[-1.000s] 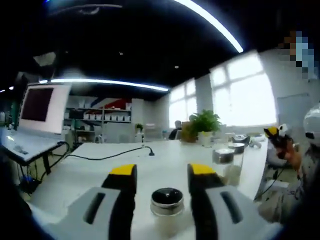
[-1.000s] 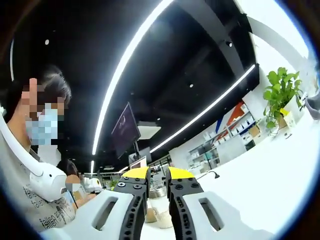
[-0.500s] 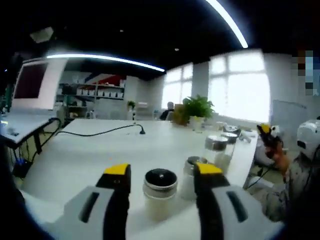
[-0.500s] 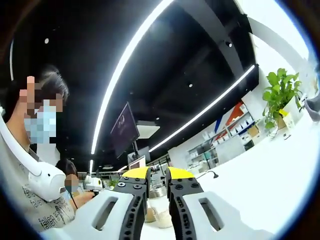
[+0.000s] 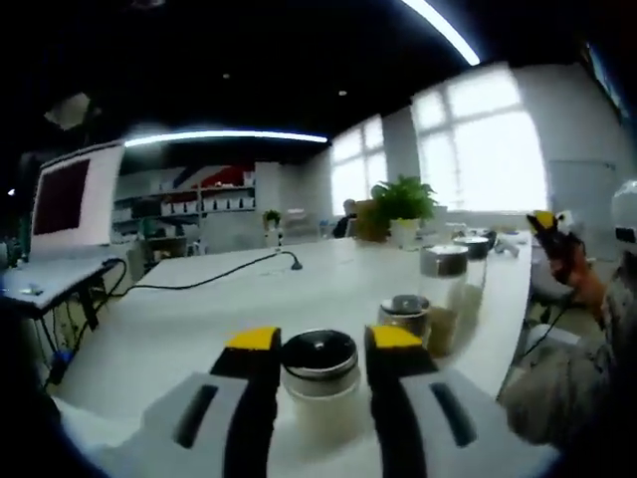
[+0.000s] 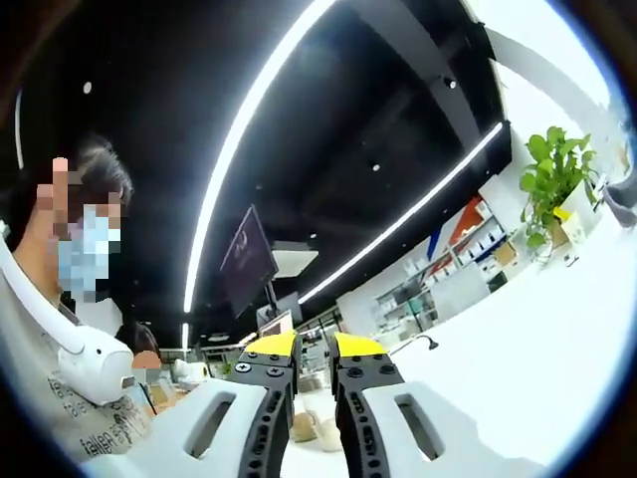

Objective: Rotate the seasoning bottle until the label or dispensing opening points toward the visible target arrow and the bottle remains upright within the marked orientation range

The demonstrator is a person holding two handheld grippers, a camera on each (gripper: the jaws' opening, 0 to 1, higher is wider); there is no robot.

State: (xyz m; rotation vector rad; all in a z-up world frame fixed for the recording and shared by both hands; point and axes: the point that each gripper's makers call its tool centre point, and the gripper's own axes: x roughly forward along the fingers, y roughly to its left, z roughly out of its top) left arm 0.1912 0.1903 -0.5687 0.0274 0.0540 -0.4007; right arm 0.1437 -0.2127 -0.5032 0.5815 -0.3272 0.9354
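Standing upright on the white surface (image 5: 199, 309) in the left gripper view, the seasoning bottle (image 5: 319, 383) sits between the two yellow-tipped jaws of the left hand-held gripper (image 5: 318, 344), its long axis vertical. Its dark round cap faces up and its pale body shows no label, writing or dispensing opening that can be read, so which way it points cannot be told. The jaws are parted just wider than the cap and lie right beside it on both sides; whether they actually press on the bottle cannot be told. Just past the right jaw stand a shorter metal-capped shaker (image 5: 405, 314) and, behind it, a taller glass shaker (image 5: 445, 274) with a silver cap, both upright. Farther back a black cable (image 5: 214, 277) trails across the surface, a potted plant (image 5: 401, 204) stands before bright windows, and a monitor (image 5: 68, 199) sits at the left. At the right edge a person's sleeve (image 5: 587, 368) shows, with the other hand-held gripper's yellow tip (image 5: 545, 221) above it.

In the right gripper view, the right hand-held gripper (image 6: 302, 349) points up toward a dark ceiling crossed by a long light strip (image 6: 249, 129). Its yellow-tipped jaws are nearly together, leaving a thin slit with nothing in it. Below the tips, small pale jars (image 6: 317, 430) show on the surface, too blurred to make out. A person in a mask, with a white band at the neck (image 6: 75, 344), is at the left. A hanging screen (image 6: 246, 259) carries a faint mark that cannot be read, and the potted plant (image 6: 553, 179) stands at the right.
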